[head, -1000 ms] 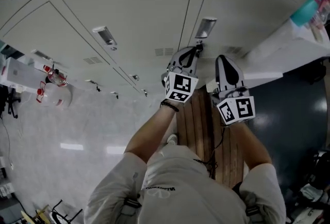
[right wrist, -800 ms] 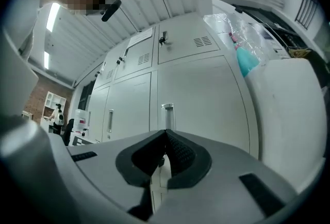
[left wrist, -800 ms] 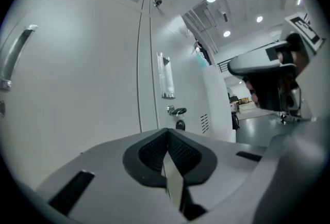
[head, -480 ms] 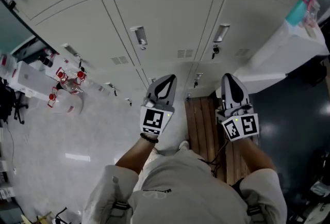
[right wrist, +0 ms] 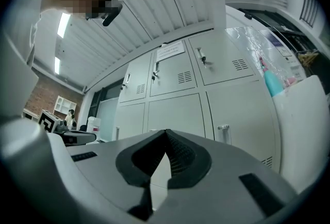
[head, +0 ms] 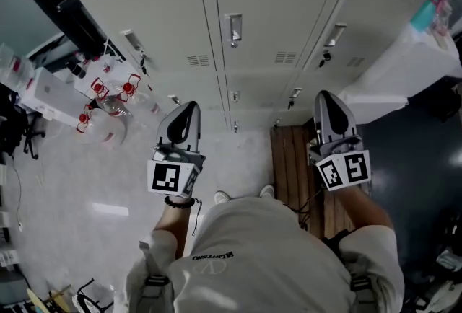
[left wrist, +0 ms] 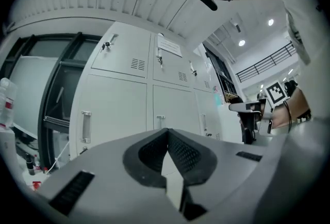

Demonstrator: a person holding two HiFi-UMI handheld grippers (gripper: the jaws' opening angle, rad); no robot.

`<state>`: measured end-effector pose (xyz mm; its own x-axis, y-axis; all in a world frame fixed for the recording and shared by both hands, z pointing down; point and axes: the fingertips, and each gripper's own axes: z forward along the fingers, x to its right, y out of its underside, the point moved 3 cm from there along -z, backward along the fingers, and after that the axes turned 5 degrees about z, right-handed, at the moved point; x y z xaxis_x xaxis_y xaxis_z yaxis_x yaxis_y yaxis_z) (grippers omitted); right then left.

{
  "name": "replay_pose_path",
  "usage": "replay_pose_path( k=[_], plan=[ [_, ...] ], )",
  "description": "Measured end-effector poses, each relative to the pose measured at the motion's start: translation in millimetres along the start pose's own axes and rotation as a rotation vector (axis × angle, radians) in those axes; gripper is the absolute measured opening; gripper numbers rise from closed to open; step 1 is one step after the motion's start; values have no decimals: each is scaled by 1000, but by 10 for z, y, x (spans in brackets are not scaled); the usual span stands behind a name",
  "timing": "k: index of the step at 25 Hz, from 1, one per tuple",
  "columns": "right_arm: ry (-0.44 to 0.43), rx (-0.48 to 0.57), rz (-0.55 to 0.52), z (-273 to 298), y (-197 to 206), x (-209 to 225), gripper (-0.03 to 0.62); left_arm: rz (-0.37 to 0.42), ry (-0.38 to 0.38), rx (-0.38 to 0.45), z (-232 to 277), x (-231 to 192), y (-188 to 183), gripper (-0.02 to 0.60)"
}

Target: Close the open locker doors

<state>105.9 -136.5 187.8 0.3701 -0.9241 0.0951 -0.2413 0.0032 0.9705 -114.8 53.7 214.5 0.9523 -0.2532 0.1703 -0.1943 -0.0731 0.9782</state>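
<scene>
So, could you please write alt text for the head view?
Seen from above, a person faces grey lockers with shut doors, holding out the left hand-held gripper and the right hand-held gripper, both closed and empty.

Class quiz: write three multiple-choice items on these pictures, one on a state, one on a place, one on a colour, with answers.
1. The left gripper and right gripper have jaws: A wide apart; B shut, empty; C clamped on handles.
2. In the head view, the wooden slats lie: A beside the left gripper; B beside the right gripper; C far from both.
3. The locker doors are: A pale grey; B blue; C red.
Answers: B, pads meet in both gripper views; B, slats run beside it; A, every door looks pale.
</scene>
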Motion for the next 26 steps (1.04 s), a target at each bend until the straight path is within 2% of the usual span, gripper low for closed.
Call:
replay_pose_path(
  k=[8,16,20,26],
  plan=[
    [-21,-5,-7,-24,-36,-287,9,-9,-3,53,-96,-69,-72,3],
    [-15,-6,-7,-66,-62,-291,9,-24,10,58,-60,7,-63,3],
    [-14,-6,-7,-60,-55,-255,9,-25,-5,34,-38,19,-57,3],
    [-16,-17,-1,-41,-22,-218,9,-18,13,51,-3,72,-50,3]
  ],
)
